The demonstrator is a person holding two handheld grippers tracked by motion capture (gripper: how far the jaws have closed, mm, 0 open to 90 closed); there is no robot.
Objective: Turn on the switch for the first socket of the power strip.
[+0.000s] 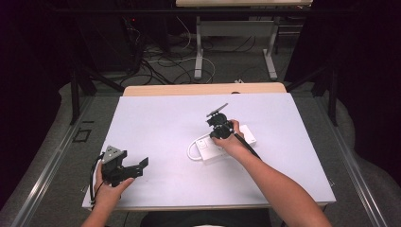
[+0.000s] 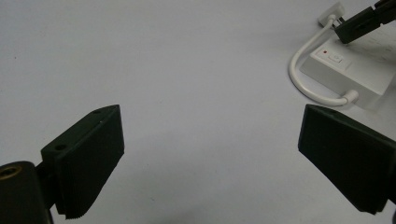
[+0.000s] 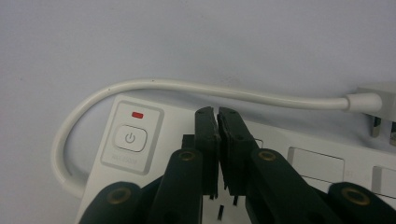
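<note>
- My right tool (image 3: 217,116) hovers over the white power strip (image 1: 222,147), jaws pressed together, nothing between them.
- The strip lies flat right of centre on the white counter (image 1: 161,123), long axis diagonal, switch (image 3: 130,138) end toward the counter's middle; its cord (image 3: 196,89) loops back alongside.
- My left tool (image 2: 210,154) sits wide open and empty, near the front-left corner.

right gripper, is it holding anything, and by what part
Nothing is held. The right gripper has its jaws closed together over the white power strip. The left gripper is open, holding nothing.
</note>
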